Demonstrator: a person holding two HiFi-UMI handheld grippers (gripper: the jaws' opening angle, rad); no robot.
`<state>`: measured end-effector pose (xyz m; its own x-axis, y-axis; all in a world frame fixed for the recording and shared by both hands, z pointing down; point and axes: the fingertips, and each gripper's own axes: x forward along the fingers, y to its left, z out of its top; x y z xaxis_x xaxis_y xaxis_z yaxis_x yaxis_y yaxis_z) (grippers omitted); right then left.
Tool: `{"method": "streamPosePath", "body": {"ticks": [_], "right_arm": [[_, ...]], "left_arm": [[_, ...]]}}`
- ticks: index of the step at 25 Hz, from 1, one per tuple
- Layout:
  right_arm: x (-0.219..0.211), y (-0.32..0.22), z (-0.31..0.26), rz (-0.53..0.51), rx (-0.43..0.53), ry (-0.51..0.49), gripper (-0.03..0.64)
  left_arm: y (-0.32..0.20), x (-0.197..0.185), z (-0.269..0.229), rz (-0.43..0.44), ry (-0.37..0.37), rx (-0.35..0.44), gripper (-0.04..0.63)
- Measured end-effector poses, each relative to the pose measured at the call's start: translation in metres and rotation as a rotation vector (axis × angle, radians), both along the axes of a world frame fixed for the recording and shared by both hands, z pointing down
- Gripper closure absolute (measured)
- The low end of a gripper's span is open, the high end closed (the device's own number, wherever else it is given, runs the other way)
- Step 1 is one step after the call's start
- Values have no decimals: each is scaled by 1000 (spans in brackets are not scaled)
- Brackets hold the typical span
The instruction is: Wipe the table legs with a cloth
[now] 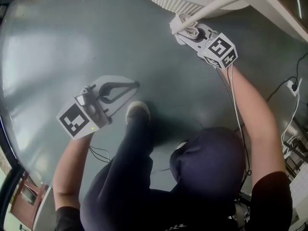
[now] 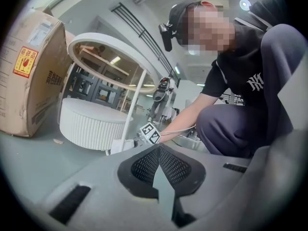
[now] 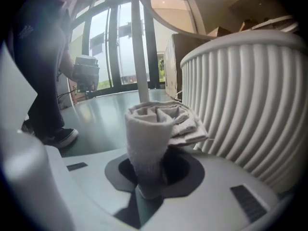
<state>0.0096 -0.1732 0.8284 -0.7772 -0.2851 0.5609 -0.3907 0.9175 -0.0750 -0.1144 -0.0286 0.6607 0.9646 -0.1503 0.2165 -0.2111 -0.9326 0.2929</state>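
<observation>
Pinching a bunched white terry cloth [image 3: 154, 124], the right tool [image 1: 191, 32] has its jaws pressed onto the thick fold. The wad stands out past the tips and touches the thin white metal table leg [image 1: 216, 6] straight ahead of it.

The cloth looks soft, light and limp, so it should squash to the round of the leg. It is best held on the doubled part, as it is now. A loose flap spills off the tool's right side and could drag or slip free under a hard rub. The leg looks stiff, slim and smooth (probably painted, so a little slippery), and I judge the table light enough to shift if pushed hard.

The left tool [image 1: 136, 84] is pressed together on nothing. It hovers low over the grey-green glossy floor [image 1: 57, 42], well apart from the right tool and just beside the person's dark canvas shoe [image 1: 137, 110].

Just to the right of the right tool stands a white ribbed round drum [image 3: 245, 105]. Its inside does not show, so I cannot tell whether it holds anything. Far ahead and to the left of the left tool sits a brown cardboard box [image 2: 29, 76], its contents unseen.
</observation>
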Motion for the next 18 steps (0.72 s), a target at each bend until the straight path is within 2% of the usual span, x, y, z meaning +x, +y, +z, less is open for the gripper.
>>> {"method": "streamPosePath", "body": {"ticks": [2, 3, 5, 9, 12, 15, 18], "right_arm": [[1, 1, -6, -6, -6, 74, 545], [3, 0, -22, 10, 5, 66, 545], [7, -1, -80, 51, 83, -45, 545], [14, 5, -228, 70, 342, -274, 545], [10, 4, -308, 71, 469, -394, 545], [-2, 7, -327, 3, 546, -425, 545], [-4, 7, -302, -31, 548, -404, 545]], "left_arm": [[8, 2, -7, -14, 5, 8, 589], [10, 4, -11, -19, 8, 11, 589], [13, 7, -21, -26, 21, 20, 589], [12, 14, -29, -14, 22, 34, 589], [6, 26, -30, 9, 30, 42, 589], [5, 39, -30, 35, 38, 55, 589], [11, 44, -23, 68, 30, 44, 589]]}}
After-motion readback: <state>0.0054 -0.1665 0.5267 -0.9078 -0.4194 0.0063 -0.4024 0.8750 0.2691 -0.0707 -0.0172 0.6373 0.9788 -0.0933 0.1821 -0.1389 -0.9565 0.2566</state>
